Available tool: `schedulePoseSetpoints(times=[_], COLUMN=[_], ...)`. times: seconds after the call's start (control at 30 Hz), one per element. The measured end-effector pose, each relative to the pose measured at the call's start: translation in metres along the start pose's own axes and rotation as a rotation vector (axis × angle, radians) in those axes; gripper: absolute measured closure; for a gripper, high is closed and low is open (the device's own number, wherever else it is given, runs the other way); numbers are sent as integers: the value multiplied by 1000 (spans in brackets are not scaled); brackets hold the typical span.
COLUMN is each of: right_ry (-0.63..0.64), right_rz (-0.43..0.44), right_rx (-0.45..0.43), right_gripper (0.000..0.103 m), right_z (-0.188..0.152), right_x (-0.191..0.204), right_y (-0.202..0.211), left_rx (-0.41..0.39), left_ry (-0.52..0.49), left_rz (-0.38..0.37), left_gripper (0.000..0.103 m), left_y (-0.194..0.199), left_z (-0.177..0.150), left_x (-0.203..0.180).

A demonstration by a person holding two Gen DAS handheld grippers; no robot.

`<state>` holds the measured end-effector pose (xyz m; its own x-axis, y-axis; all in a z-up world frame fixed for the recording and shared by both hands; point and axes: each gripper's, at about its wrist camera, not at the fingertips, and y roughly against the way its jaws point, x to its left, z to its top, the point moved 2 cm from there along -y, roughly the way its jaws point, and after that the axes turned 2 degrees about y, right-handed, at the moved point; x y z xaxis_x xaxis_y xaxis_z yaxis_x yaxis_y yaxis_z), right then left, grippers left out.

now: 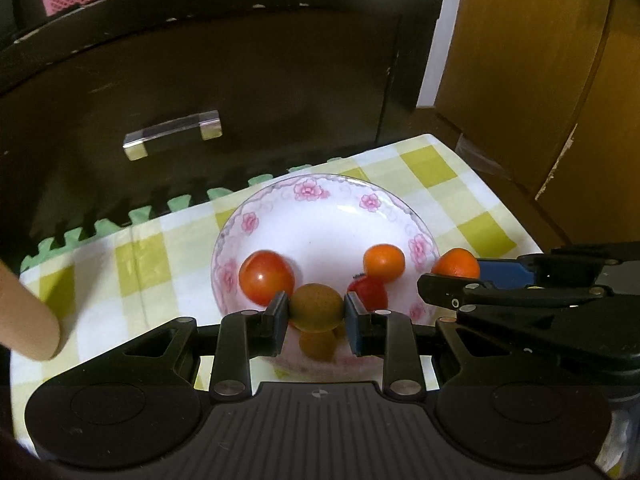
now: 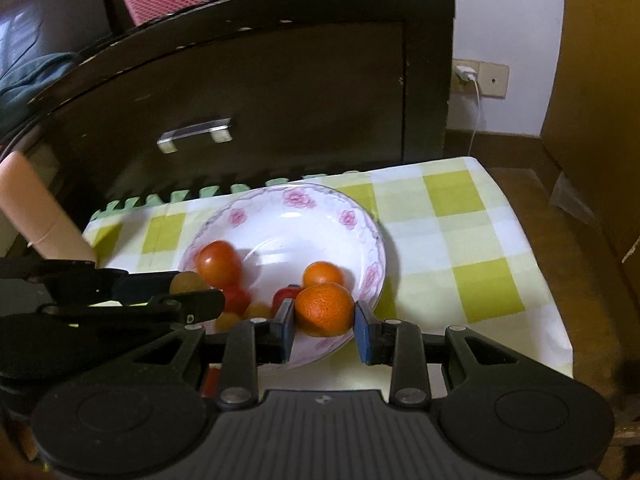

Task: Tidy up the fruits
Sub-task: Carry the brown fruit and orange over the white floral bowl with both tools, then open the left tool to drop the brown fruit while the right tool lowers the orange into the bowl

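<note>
Resting on checked cloth (image 2: 460, 240): bowl (image 2: 304, 216)
Bowl contents: tomato (image 2: 218, 260), small orange (image 2: 322, 274)
Right gripper (image 2: 325, 316): clamped on orange (image 2: 324, 310), above bowl's near rim
Left gripper (image 1: 316, 310): clamped on brown fruit (image 1: 316, 306), above bowl's near rim

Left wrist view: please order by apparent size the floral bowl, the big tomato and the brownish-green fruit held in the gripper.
1. Floral bowl, clearly largest.
2. Big tomato and brownish-green fruit look alike; the fruit is nearer the camera, clamped in the left gripper, so I do not rank them.
</note>
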<state>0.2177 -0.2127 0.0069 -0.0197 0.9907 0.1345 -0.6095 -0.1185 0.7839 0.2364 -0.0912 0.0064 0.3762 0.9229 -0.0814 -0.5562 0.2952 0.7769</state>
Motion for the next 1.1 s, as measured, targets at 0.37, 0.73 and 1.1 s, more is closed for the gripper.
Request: schedulePoseSetpoints(times=[0.37, 0.73, 1.1], right_ry=[-41, -79, -104], right_rz=[-2, 20, 36], right_rx=[3, 12, -7], right_gripper=[72, 72, 72], right_z=[16, 16, 16], right_x=[-13, -18, -19], right_y=[-27, -43, -40], left_rx=[18, 5, 9], left_ry=[11, -11, 1], left_rz=[9, 49, 59], left_gripper=[67, 67, 60], left_y=[-29, -39, -38], left_z=[19, 31, 34], left_x=[4, 4, 7])
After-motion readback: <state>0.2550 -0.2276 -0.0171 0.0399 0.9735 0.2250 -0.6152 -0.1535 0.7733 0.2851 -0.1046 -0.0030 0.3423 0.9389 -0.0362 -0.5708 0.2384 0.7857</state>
